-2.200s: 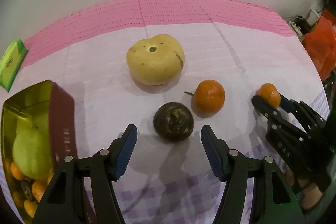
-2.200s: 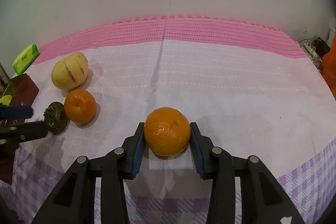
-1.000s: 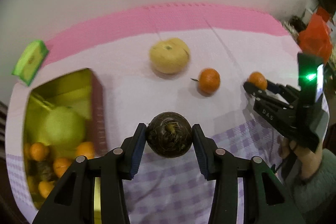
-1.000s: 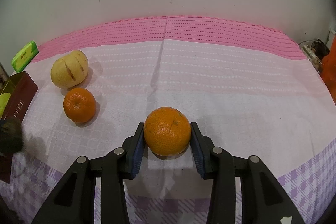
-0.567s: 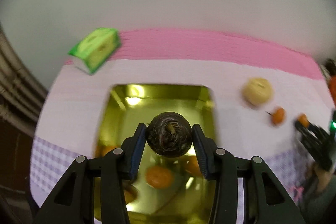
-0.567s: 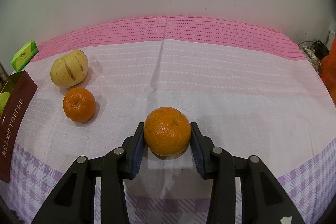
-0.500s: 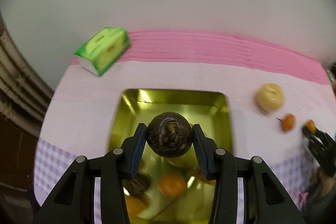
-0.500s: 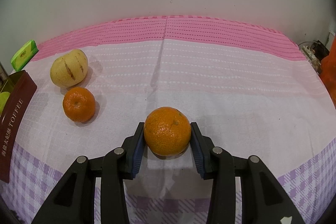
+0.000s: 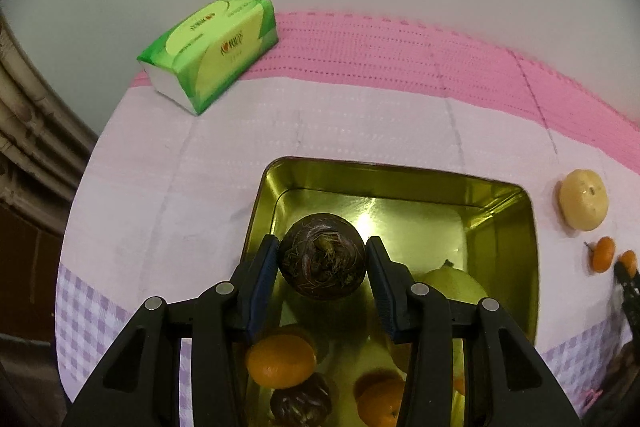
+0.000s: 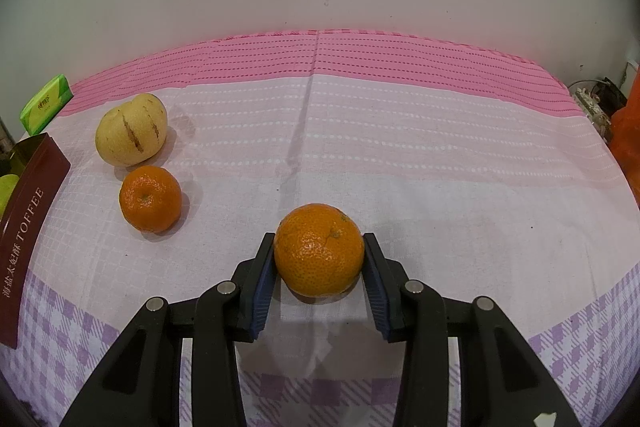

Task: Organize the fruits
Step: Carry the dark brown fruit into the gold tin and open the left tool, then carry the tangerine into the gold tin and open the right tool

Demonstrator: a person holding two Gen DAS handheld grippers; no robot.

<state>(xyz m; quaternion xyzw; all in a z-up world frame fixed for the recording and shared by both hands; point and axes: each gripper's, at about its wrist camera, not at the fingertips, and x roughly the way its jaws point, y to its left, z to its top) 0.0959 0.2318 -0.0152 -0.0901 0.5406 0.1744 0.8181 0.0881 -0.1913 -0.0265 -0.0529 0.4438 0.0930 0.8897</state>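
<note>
My left gripper (image 9: 322,259) is shut on a dark brown round fruit (image 9: 322,261) and holds it above the open gold tin (image 9: 400,175). Inside the tin lie a green pear (image 9: 456,285), several small oranges (image 9: 280,361) and another dark fruit (image 9: 300,403). My right gripper (image 10: 319,255) is shut on an orange (image 10: 319,250) that rests on the tablecloth. A second orange (image 10: 150,198) and a pale yellow melon (image 10: 131,134) lie to its left, apart from the tin's dark red wall (image 10: 24,239).
A green tissue pack (image 9: 210,51) lies at the back left near the wall. The table's left edge drops off beside the tin (image 9: 76,211). An orange bag (image 10: 628,131) and cables sit at the far right edge.
My left gripper closed on the dark fruit, lifted it and carried it left over the tin. My right gripper has stayed shut on the orange in place.
</note>
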